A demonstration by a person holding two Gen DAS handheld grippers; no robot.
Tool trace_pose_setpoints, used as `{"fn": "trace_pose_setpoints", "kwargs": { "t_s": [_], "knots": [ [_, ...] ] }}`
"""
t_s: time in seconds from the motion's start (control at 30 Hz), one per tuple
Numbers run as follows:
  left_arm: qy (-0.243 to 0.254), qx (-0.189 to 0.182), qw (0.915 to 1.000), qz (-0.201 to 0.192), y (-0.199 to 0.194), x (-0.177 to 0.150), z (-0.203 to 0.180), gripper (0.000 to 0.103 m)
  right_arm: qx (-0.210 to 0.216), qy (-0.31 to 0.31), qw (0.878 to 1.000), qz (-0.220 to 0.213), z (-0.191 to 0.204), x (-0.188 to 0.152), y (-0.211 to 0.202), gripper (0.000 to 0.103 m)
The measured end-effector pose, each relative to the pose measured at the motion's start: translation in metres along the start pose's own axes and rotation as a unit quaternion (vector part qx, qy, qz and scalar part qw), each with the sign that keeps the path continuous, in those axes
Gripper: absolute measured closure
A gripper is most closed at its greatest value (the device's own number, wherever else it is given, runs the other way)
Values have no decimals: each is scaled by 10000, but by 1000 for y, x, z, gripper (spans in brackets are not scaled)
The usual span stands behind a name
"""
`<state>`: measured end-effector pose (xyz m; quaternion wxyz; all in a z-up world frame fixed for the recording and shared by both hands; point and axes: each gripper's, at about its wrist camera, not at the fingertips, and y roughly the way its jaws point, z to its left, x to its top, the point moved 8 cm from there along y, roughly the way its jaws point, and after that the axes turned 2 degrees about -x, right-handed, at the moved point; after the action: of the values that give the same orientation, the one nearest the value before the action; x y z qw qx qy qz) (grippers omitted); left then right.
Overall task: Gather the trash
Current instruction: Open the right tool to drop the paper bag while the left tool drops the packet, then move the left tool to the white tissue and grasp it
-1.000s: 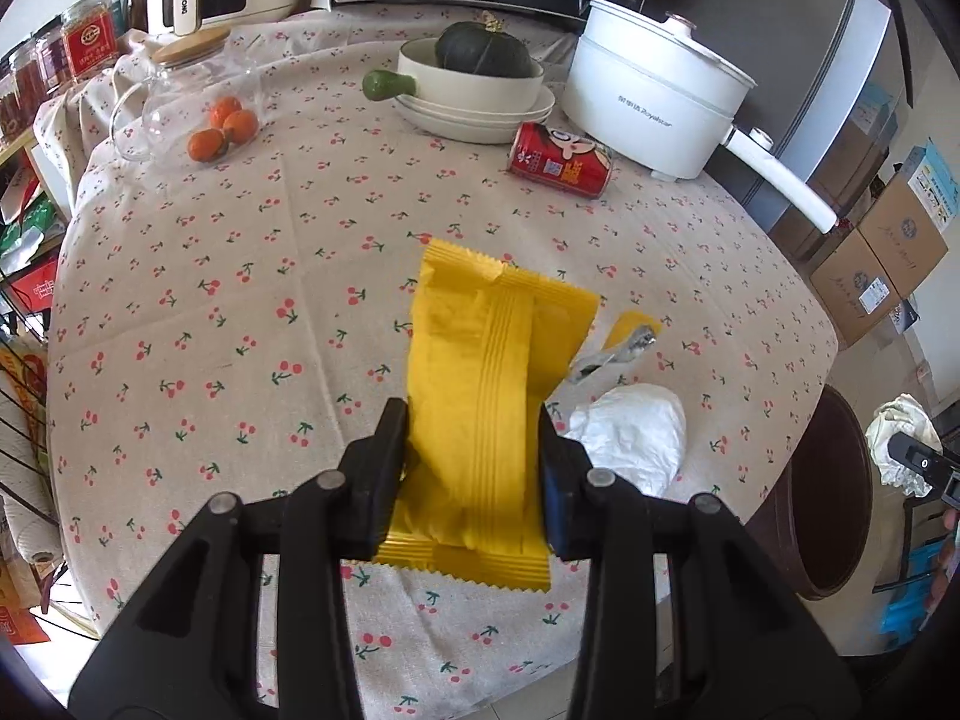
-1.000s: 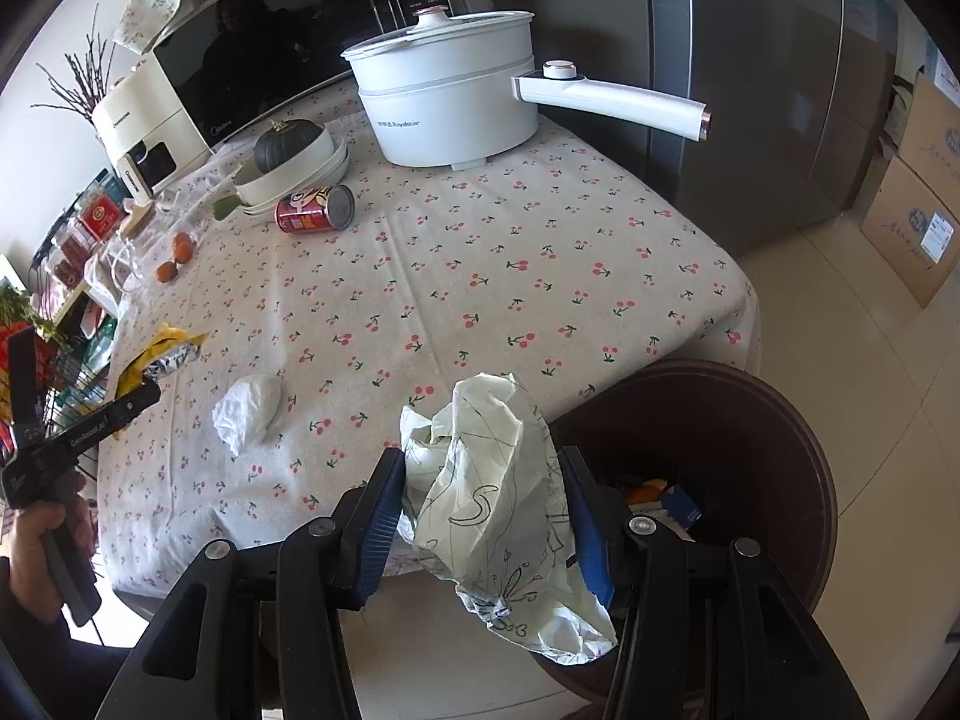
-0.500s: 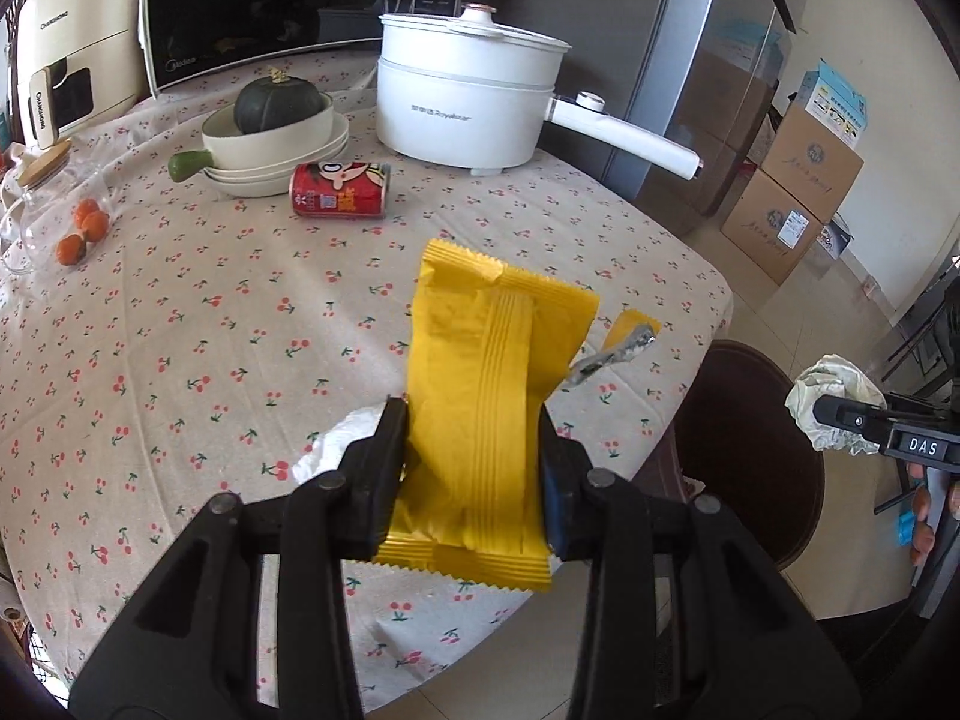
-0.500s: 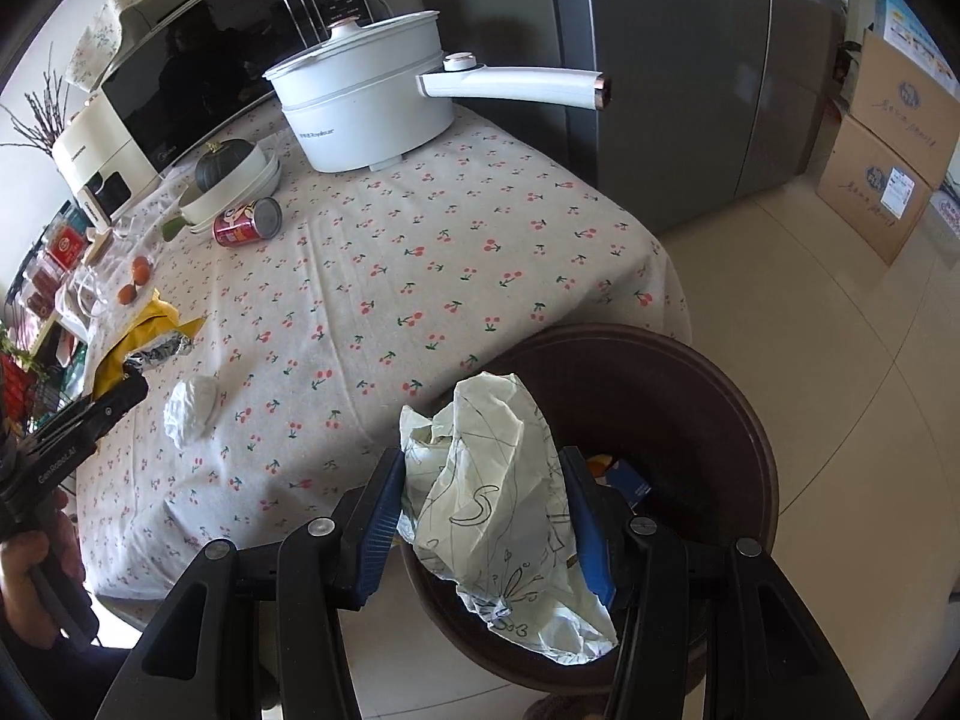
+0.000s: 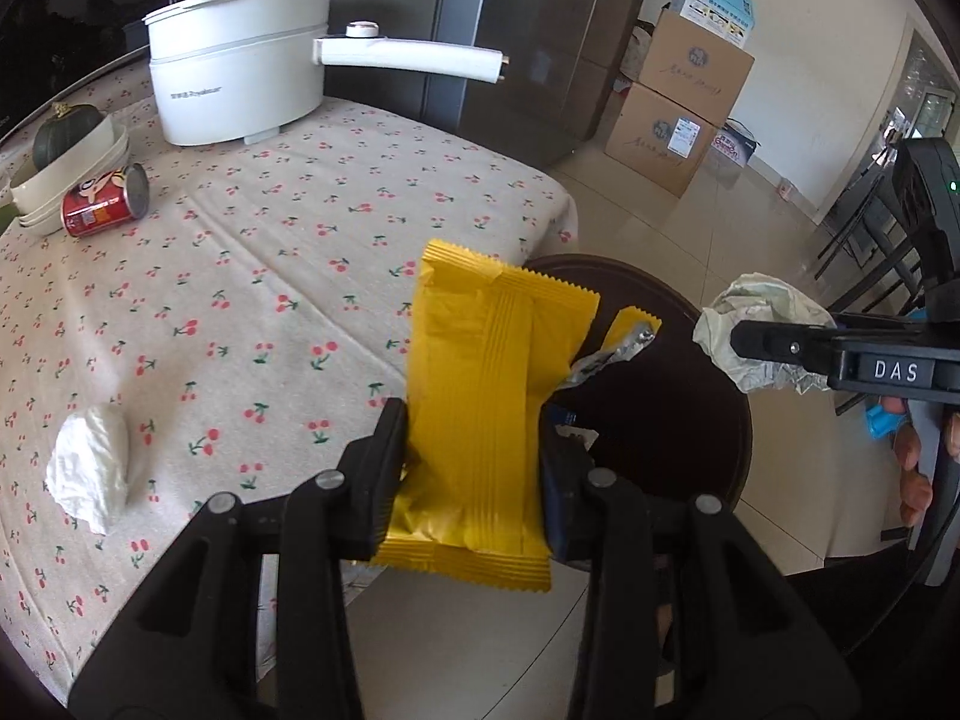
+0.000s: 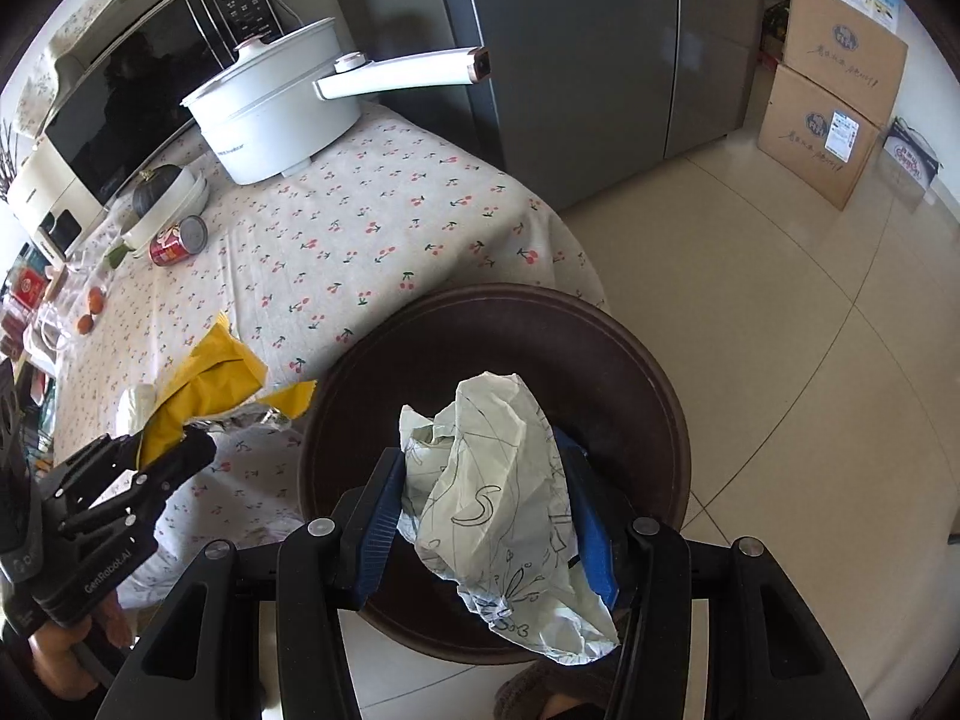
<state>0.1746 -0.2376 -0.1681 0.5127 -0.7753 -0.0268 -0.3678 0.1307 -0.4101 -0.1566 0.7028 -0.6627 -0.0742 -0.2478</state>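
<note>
A kitchen surface (image 5: 252,252) under a cherry-print cloth stands in front of a grey fridge (image 6: 576,48), with a round dark bin (image 6: 648,360) on the tiled floor at its corner.

Two pieces of trash are in hand but neither is dropped yet. The left tongs (image 5: 474,462) are closed on a yellow snack wrapper (image 5: 480,384), held upright near the surface edge with the bin just beyond it. The right tongs (image 6: 486,510) are clamped on a crumpled sheet of drawn-on paper (image 6: 498,492), poised directly over the bin's mouth; judging by that position, letting go is the step in hand. A white tissue wad (image 5: 90,468) lies on the cloth, and a red can (image 5: 102,201) lies on its side by a stack of bowls; both look like trash left to collect, though the can may not be empty.

The left view shows the tissue wad plainly, and the right tongs from the side with the paper bulging out of them. The right view looks down into the bin, mostly blocked by the paper, so its contents cannot be made out. It also shows the wrapper's torn, silver-lined end (image 6: 258,420) and small oranges (image 6: 93,306) at the far side, outside the left view.
</note>
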Motion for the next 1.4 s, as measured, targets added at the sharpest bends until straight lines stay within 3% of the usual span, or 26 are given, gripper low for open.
{"fn": "trace_pose_setpoints", "kwargs": {
  "t_s": [0.13,0.2,0.27,0.47,0.7,0.73,0.8,0.87,1.17,1.4],
  "knots": [
    [277,-137,9995,45,14,-2,-19,59,-94,16,9999,40,-10,-4,-1,49],
    [416,-342,9985,82,21,-3,-26,44,-125,34,9999,73,-15,-6,-1,49],
    [522,-183,9984,69,25,-4,-25,24,-170,61,9998,100,-21,-7,0,49],
    [559,295,9979,147,23,-7,-13,7,-202,127,9996,137,-25,-7,1,49],
    [576,671,9960,93,7,-11,4,4,-198,34,9997,132,-13,-3,4,47],
    [575,705,9958,95,5,-11,6,4,-223,29,9997,129,-12,-3,5,44],
    [562,759,9955,99,1,-12,12,4,-276,87,9995,135,-11,-2,7,27],
    [531,833,9950,113,-3,-15,19,3,-314,185,9993,118,-12,0,7,20],
    [309,1064,9937,160,-23,-22,50,3,-173,199,9997,-5,6,7,1,18],
    [-146,1262,9916,232,-40,-29,91,3,-100,-28,9999,-16,31,11,3,17]
  ]
}}
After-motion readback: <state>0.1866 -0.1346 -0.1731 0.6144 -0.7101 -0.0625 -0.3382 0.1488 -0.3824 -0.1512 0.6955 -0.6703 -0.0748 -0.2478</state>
